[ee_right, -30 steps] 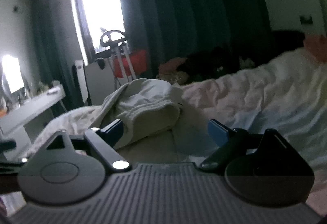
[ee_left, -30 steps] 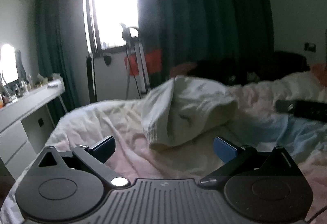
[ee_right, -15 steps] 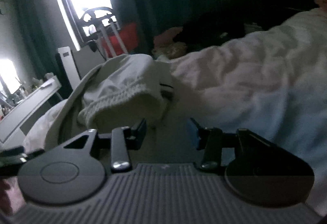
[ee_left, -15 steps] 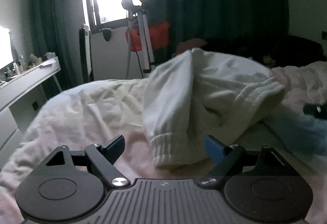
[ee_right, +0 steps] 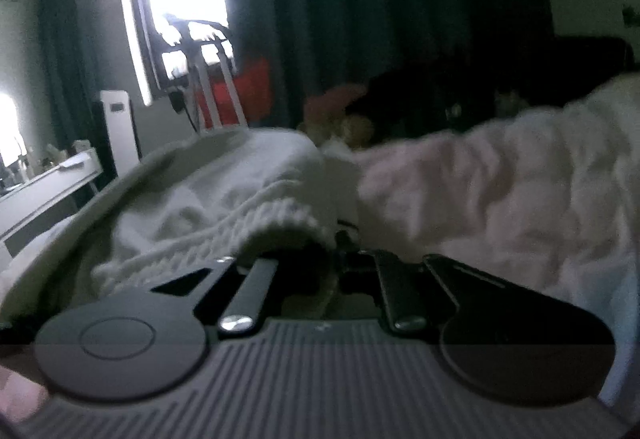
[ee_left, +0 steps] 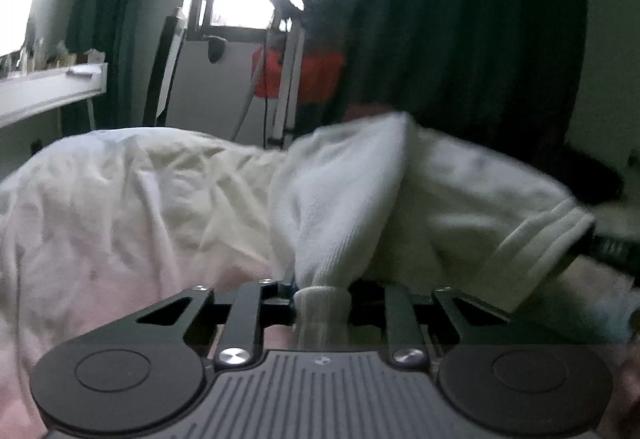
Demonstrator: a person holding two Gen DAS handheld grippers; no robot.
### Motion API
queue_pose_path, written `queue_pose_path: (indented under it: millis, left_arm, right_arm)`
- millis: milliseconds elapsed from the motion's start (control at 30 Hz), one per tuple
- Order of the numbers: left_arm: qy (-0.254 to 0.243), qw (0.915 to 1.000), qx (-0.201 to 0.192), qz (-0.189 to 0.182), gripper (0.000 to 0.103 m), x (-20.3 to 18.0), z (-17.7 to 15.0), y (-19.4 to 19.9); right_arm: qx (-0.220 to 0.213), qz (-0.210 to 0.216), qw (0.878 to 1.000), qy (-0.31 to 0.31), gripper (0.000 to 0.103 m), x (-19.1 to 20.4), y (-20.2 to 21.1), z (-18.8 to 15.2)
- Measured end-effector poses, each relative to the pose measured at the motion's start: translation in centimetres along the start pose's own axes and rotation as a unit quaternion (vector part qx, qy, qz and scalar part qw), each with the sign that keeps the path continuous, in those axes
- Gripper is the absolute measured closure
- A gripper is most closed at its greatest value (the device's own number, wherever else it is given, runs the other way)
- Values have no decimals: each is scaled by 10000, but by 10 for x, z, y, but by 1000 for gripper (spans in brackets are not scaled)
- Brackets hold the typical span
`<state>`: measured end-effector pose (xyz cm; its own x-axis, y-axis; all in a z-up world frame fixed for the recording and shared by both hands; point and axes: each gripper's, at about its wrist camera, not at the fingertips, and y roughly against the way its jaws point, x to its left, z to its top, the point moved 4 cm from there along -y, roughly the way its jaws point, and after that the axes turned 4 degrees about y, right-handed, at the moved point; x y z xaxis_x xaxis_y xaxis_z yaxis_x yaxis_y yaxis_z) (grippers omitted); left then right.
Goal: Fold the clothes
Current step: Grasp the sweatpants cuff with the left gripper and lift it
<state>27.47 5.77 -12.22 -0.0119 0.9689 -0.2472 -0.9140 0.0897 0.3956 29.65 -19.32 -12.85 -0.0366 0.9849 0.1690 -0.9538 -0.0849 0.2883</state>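
Note:
A white knit garment [ee_left: 360, 199] with ribbed edges lies bunched on the bed. My left gripper [ee_left: 322, 289] is shut on a ribbed cuff of the garment, which is pinched between the jaws. In the right wrist view the same garment [ee_right: 224, 199] lies to the left and its ribbed hem drapes over my right gripper [ee_right: 334, 251]. The right jaws stand close together with a fold of the hem between them.
The bed is covered by a rumpled pale pink and white duvet [ee_left: 100, 207], also in the right wrist view [ee_right: 500, 191]. A dark pile [ee_right: 460, 99] lies at the far side. A white desk [ee_left: 48, 91], a metal stand with a red item [ee_left: 296, 79] and dark curtains stand behind.
Both grippers moved forward to the garment and closed from open. The left took the ribbed cuff, the right took the ribbed hem.

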Motion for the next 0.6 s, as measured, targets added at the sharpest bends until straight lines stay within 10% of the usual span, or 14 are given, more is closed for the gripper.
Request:
queue_pose_path:
  millis: [400, 600]
  left_arm:
    - [1632, 9821, -539, -773, 87, 44, 53, 149]
    - [1603, 9833, -296, -808, 87, 72, 51, 209]
  right_arm:
    - [-493, 198, 9965, 644, 95, 32, 179, 58]
    - [445, 713, 9962, 216, 95, 32, 256, 15]
